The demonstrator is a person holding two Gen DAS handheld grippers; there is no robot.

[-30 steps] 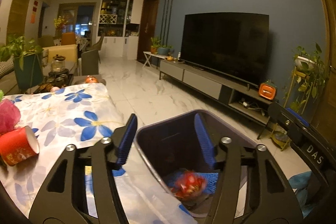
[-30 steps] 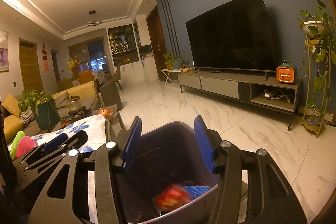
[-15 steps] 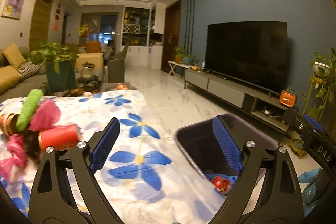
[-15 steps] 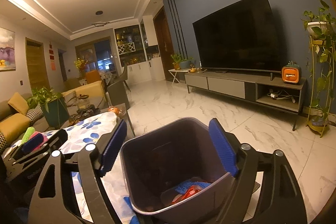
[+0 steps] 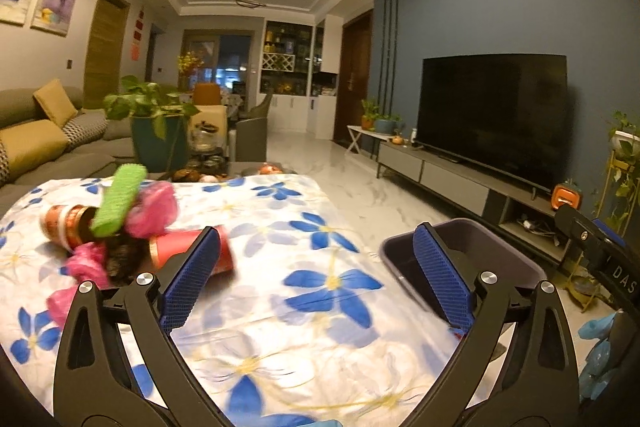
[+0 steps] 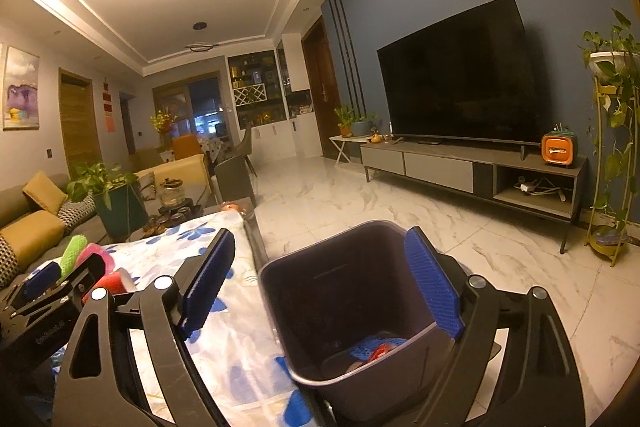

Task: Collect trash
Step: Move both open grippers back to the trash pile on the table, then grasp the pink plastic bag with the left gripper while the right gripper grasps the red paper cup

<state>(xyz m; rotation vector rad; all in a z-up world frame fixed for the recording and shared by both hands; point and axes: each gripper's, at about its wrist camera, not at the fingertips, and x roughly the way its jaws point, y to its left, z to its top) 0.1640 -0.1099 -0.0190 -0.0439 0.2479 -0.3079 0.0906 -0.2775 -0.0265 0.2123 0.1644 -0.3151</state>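
Note:
A dark trash bin (image 6: 344, 311) stands on the floor beside the table, with blue and red scraps (image 6: 376, 349) at its bottom. My right gripper (image 6: 320, 285) hangs open just above the bin and holds nothing. My left gripper (image 5: 316, 279) is also open and empty, over the flower-print tablecloth (image 5: 320, 327). Left of it lies a trash pile: a red paper cup (image 5: 188, 251) on its side, pink crumpled wrappers (image 5: 154, 209), a green strip (image 5: 118, 199) and another cup (image 5: 60, 223). The bin (image 5: 492, 247) shows behind the left gripper's right finger.
A potted plant (image 5: 154, 131) and glass jars (image 5: 204, 139) stand behind the table, with a sofa (image 5: 36, 147) at the left. A TV (image 6: 456, 87) on a low cabinet and a plant stand (image 6: 612, 155) line the right wall. Marble floor (image 6: 360, 199) lies between.
My left gripper has swung left from over the bin to over the table near the trash pile. Both grippers have opened wider. The red scrap has settled at the bin's bottom.

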